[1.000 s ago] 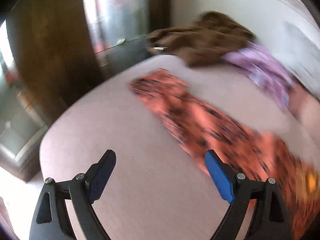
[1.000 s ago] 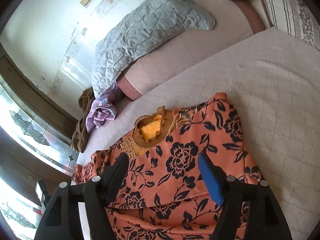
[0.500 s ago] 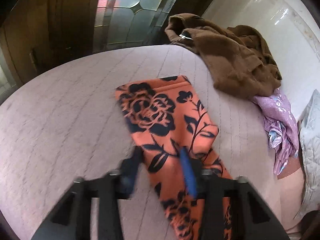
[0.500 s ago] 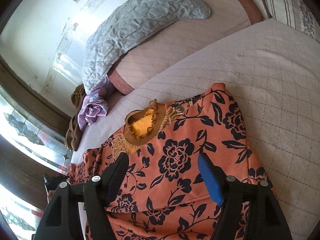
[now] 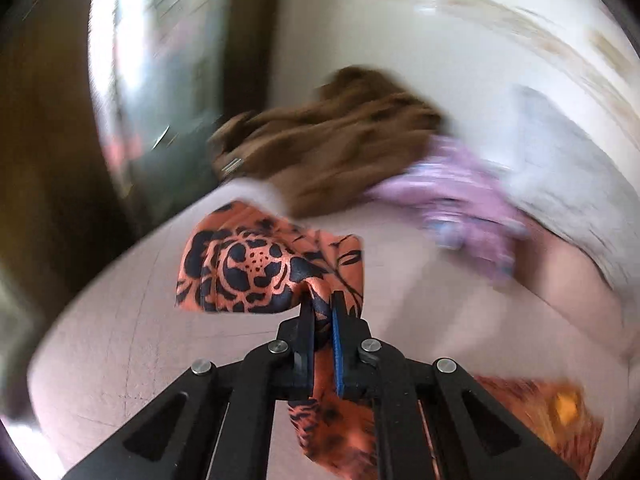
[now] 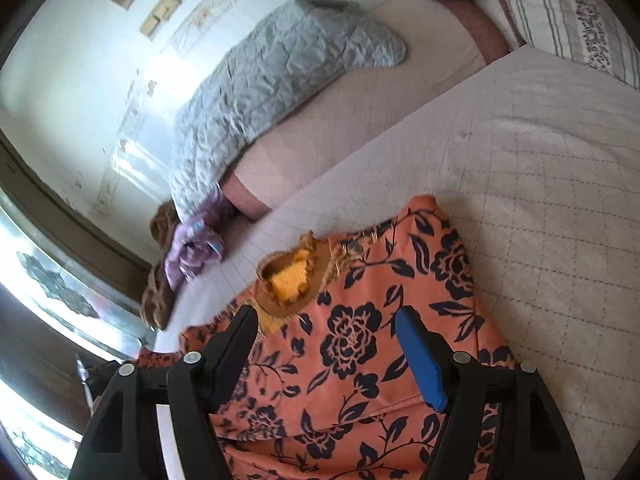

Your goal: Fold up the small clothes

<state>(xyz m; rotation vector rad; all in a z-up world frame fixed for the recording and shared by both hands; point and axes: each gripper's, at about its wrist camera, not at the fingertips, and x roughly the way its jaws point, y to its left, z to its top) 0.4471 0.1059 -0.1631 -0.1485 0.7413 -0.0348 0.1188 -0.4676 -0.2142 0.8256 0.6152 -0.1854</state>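
1. Left tongs [image 5: 322, 312] – lower centre of left wrist view; jaws clamped together on a pinch of the orange floral garment [image 5: 256, 266]. Sleeve end is seen lifted and bunched just above the tips, centre-left of frame; more cloth hangs betw. and below the jaws.
2. Right tongs [image 6: 328, 344] – lower centre of right wrist view; jaws held well apart, nothing gripped. Black finger at left, blue-padded finger at right, both over the garment body.
3. Orange floral garment [image 6: 360, 340] – black rose print; body is spread on the bed [image 6: 540, 168], lower centre of right view. Neck opening w/ brown trim and yellow lining [image 6: 290, 282] is seen just above the left finger, centre frame.
4. Bed – pale quilted cover w/ grid stitching; fills right half of right view.
5. Brown garment [image 5: 332, 152] – heaped at far bed edge, centre of left view; blurred.
6. Lilac garment [image 5: 460, 204] – touching the brown one, centre-right of left view; blurred. Also seen centre-left in right view.
7. Grey quilted blanket [image 6: 272, 80] – draped upper centre of right view.
8. Striped pillow [image 6: 568, 12] – upper right of right view.
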